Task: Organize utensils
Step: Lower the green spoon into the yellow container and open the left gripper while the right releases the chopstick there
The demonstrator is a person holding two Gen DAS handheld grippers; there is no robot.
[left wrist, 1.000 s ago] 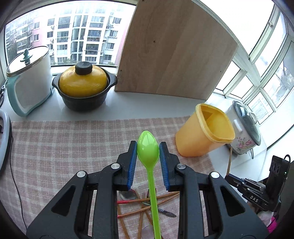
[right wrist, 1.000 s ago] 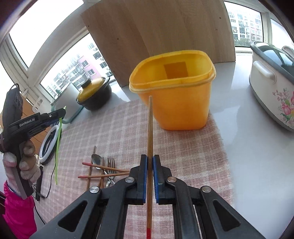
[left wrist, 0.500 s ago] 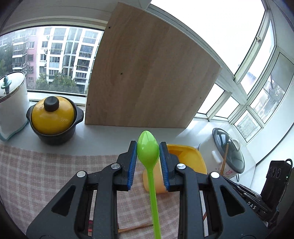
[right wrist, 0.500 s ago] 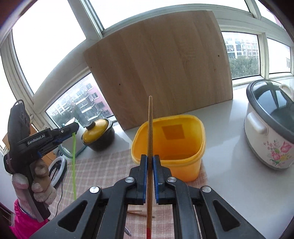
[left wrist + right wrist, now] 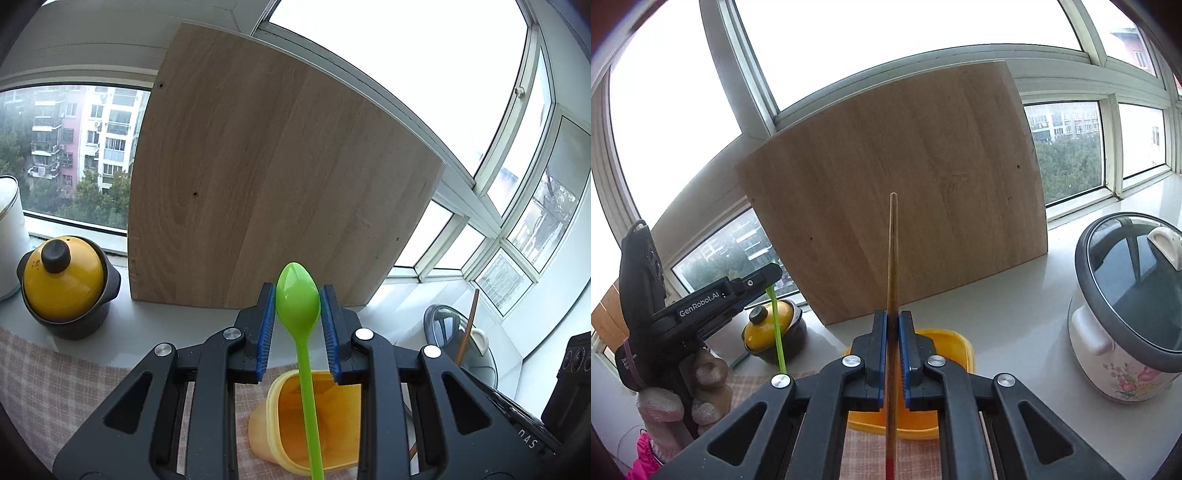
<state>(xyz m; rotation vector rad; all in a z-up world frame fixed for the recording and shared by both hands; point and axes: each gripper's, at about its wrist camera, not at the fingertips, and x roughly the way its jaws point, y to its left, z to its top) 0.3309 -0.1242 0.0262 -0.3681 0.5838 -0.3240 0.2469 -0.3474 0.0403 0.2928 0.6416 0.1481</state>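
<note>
Hiding most of the open yellow plastic tub [image 5: 314, 417] from both wrist views, the black jaws leave only its rim and part of its wall visible. Left gripper [image 5: 297, 325] clamps a green plastic spoon [image 5: 297, 302], bowl forward. Right gripper [image 5: 893, 350] pinches a brown wooden chopstick [image 5: 892, 258]; both tilt downward above the tub.

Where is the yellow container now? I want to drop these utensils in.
In both wrist views the yellow container sits low at centre, behind the grippers' fingers, on the checked cloth, in front of the leaning wooden board.
</note>
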